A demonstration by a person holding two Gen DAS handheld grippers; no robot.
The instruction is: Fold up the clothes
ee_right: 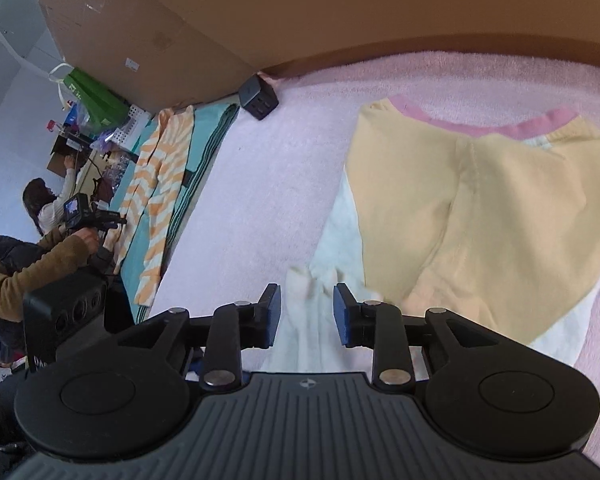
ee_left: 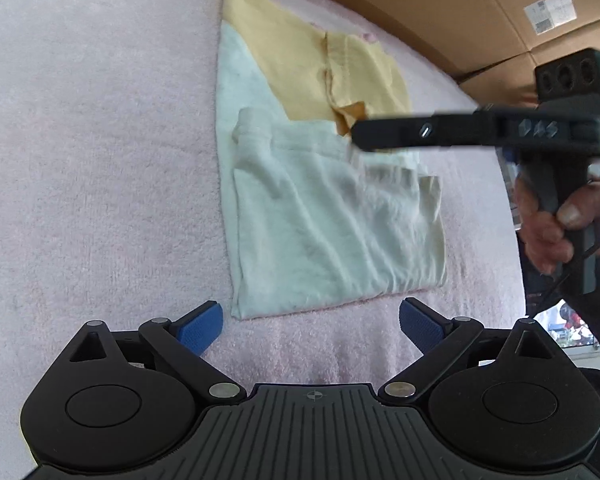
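Folding is midway: the yellow-and-white cotton garment [ee_left: 324, 184] lies partly doubled on the pink fleece blanket [ee_left: 100, 160]. Left tongs [ee_left: 310, 322] are held apart; right tongs [ee_right: 307, 312], parted, straddle a white sleeve cuff [ee_right: 300, 282], which would be pinched next.

pink fleece surface [ee_left: 80, 160], cardboard boxes [ee_right: 260, 8]

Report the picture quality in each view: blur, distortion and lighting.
Left wrist view: strong fisheye bending of the pink blanket edge; the right gripper tip is smeared by motion blur, while the garment is fairly sharp under soft, even light. Right wrist view: the same barrel distortion, dark corners, the garment slightly soft, no harsh glare.
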